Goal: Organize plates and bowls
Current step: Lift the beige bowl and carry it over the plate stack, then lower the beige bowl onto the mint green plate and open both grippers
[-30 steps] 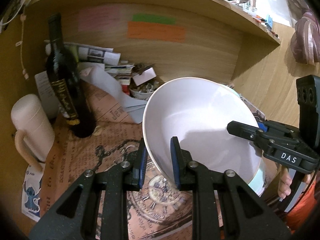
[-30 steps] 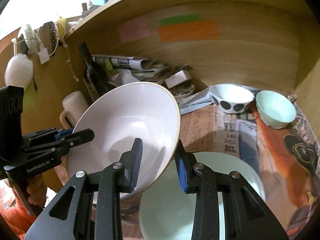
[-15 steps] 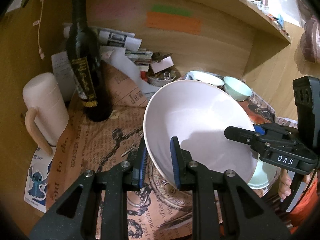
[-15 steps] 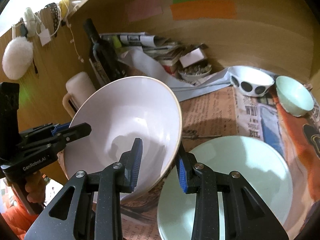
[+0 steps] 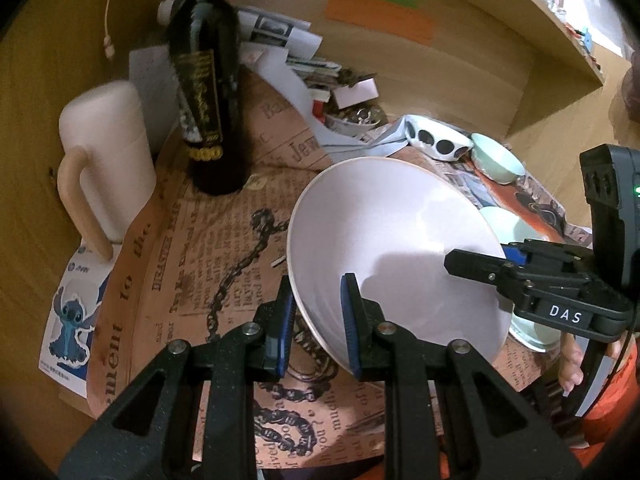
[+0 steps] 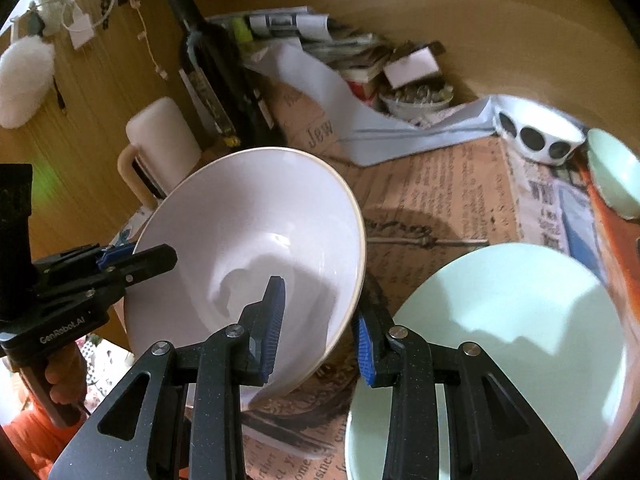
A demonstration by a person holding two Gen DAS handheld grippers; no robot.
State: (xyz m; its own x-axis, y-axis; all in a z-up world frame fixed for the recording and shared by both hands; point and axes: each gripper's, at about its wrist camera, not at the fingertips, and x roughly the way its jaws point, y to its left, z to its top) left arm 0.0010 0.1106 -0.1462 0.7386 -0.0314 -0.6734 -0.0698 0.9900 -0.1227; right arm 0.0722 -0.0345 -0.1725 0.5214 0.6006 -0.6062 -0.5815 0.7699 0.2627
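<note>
A large white bowl (image 5: pixel 384 236) is held between both grippers above the newspaper-covered table. My left gripper (image 5: pixel 318 328) is shut on its left rim. My right gripper (image 6: pixel 320 330) is shut on its right rim; it also shows in the left wrist view (image 5: pixel 480 264). The bowl also shows in the right wrist view (image 6: pixel 248 240). A pale green plate (image 6: pixel 500 340) lies on the table right of the bowl. A white bowl with black dots (image 6: pixel 536 132) and a small pale green bowl (image 6: pixel 616 176) stand at the back right.
A dark wine bottle (image 5: pixel 208 92) and a cream mug with a handle (image 5: pixel 104 152) stand at the left. Papers and a small dish of odds and ends (image 6: pixel 416 96) pile against the wooden back wall. A shelf (image 5: pixel 520 12) overhangs the desk.
Both grippers have carried the white bowl lower and toward the left, away from above the green plate. The bottle and mug now look closer.
</note>
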